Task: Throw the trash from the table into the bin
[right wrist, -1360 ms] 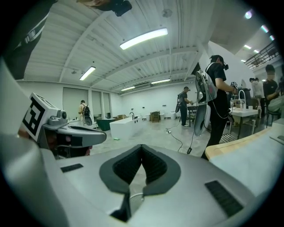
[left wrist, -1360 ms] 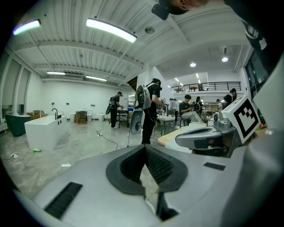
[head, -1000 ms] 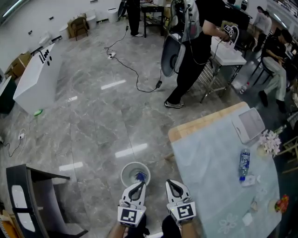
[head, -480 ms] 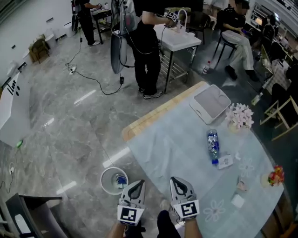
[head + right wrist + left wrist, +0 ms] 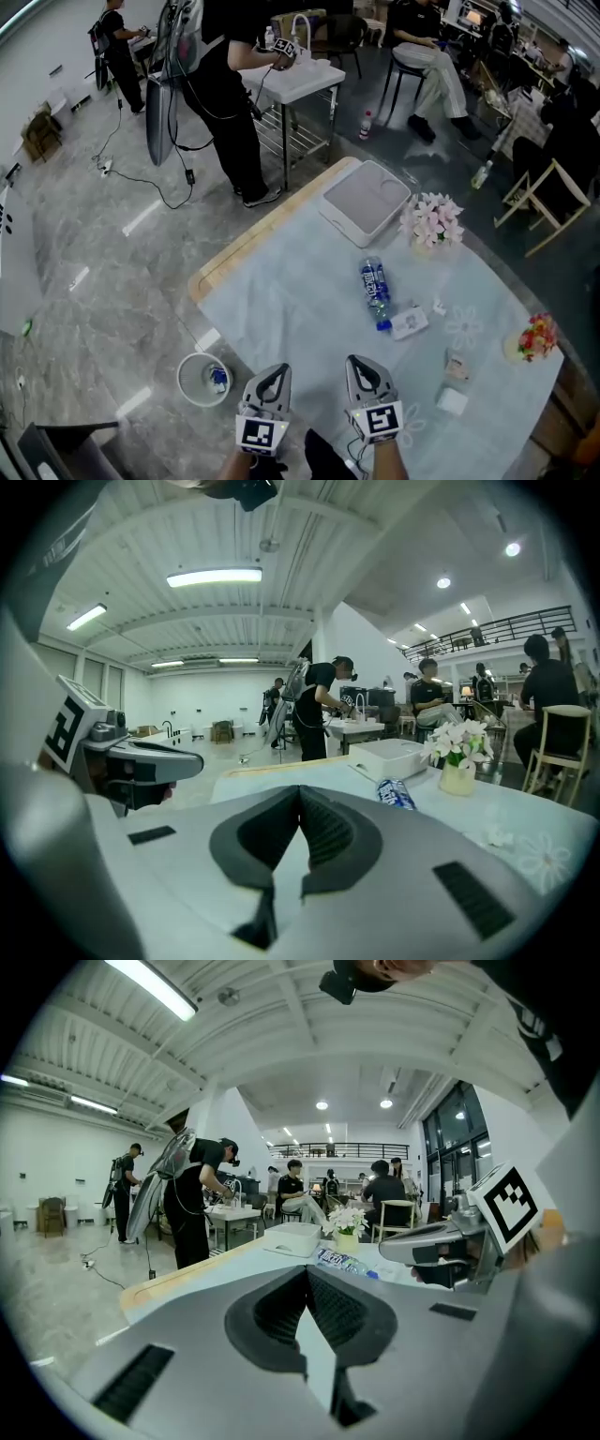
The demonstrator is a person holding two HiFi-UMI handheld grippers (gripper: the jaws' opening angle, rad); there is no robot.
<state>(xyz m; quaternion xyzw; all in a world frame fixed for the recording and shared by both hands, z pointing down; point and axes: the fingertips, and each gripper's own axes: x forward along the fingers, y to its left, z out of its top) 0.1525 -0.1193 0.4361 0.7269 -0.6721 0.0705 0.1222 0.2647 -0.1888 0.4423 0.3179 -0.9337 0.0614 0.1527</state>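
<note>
Head view: left gripper (image 5: 275, 372) and right gripper (image 5: 362, 367) at near table (image 5: 300, 300) edge. Bottle (image 5: 375, 281) lies mid-table, bin (image 5: 203, 379) on floor to left.
Left gripper view: jaws together, empty.
Right gripper view: jaws together, empty. Risk: reaching without opening would nudge bottle, rolling it toward flowers (image 5: 457, 742).

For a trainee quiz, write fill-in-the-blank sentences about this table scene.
The plastic bottle lies on its ___ on the table.
The bin stands on the ___, beside the table.
The left gripper and the right gripper both have their jaws ___.
Missing words: side; floor; shut.
</note>
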